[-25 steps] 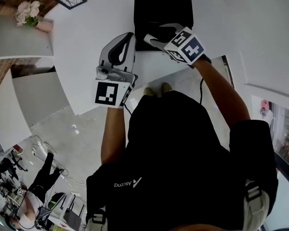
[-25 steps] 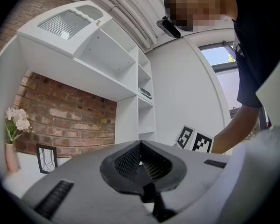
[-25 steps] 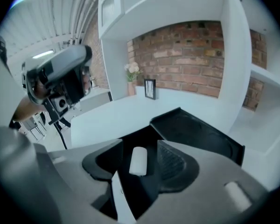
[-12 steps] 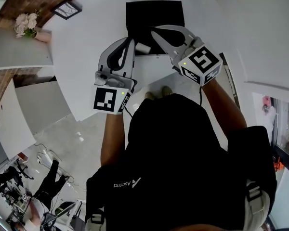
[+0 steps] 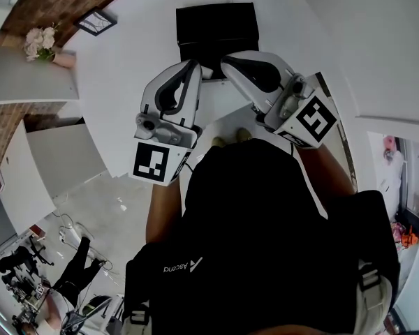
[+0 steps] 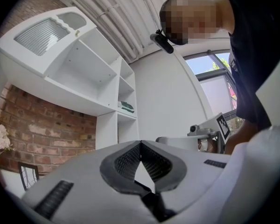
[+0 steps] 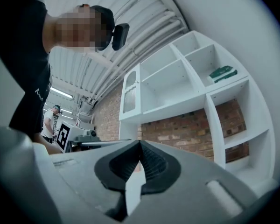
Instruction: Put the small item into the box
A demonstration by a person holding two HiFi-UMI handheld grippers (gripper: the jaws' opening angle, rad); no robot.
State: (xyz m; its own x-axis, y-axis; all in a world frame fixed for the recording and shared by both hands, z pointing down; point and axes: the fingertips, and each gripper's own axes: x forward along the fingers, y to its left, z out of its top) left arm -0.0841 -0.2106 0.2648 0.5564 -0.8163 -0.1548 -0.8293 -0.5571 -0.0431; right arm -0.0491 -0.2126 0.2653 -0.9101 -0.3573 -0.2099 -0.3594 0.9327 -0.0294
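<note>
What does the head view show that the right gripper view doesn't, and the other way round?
Only the head view: the black box on the white table, and flowers. Only the right gripper view: ceiling pipes and a green item on a white shelf. Both: the shut right gripper, the left gripper, brick wall.

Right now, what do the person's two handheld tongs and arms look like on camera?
The left tongs and right tongs are white moulded plastic with curved jaws, dark grey ribbed pads, and a cube of black-and-white square markers at each rear. The wearer has a black short-sleeved shirt with small white lettering.
</note>
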